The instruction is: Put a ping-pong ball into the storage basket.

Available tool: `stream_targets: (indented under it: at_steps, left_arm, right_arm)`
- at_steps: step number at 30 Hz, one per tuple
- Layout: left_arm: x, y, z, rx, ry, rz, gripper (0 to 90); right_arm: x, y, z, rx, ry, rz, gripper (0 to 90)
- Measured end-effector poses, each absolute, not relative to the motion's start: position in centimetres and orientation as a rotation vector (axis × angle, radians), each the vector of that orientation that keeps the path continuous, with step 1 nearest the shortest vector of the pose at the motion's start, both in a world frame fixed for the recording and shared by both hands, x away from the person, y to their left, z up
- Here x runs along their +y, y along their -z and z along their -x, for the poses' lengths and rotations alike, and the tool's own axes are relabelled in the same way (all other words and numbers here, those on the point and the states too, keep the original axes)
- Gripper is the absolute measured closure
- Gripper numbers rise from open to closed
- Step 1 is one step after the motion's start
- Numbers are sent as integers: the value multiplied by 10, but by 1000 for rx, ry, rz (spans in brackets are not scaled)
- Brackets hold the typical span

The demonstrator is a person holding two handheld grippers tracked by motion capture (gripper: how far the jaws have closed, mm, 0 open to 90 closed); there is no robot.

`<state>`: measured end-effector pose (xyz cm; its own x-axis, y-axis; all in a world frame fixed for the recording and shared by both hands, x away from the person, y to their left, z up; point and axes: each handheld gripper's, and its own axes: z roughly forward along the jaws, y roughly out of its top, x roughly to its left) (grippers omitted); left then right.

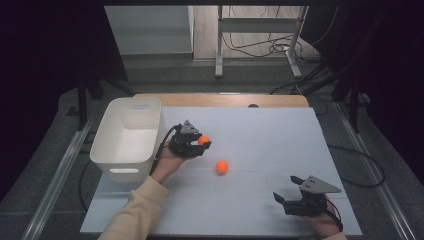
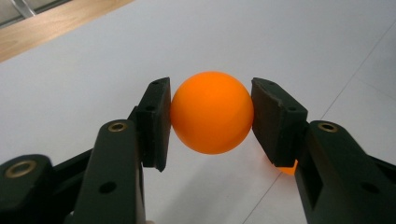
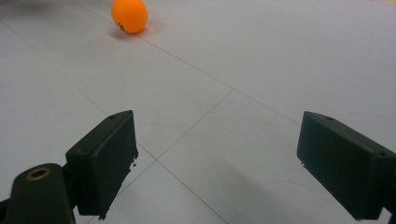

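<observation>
Left tongs (image 2: 212,126) clamp orange ball (image 2: 212,112), lettering illegible

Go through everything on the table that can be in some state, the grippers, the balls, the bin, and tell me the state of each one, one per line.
Left gripper: shut on an orange ball, fingers pressed to both its sides.
Held small orange plastic ball: gripped.
Right gripper: open, nothing between its fingers.
Second small orange ball: loose, resting on the white table.
White rectangular plastic bin: upright, looks empty.
</observation>
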<state>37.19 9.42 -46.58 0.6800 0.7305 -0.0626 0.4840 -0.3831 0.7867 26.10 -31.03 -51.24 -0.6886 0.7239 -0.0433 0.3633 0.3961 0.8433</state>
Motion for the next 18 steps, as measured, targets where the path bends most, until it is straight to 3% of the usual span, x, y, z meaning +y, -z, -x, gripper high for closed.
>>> stream_targets:
  at_steps: [18]
  left_arm:
    - [100,448,-364,903,-372,-2002,506]
  right_arm:
    - [-311,512,-261,2248,-1218,-938,125]
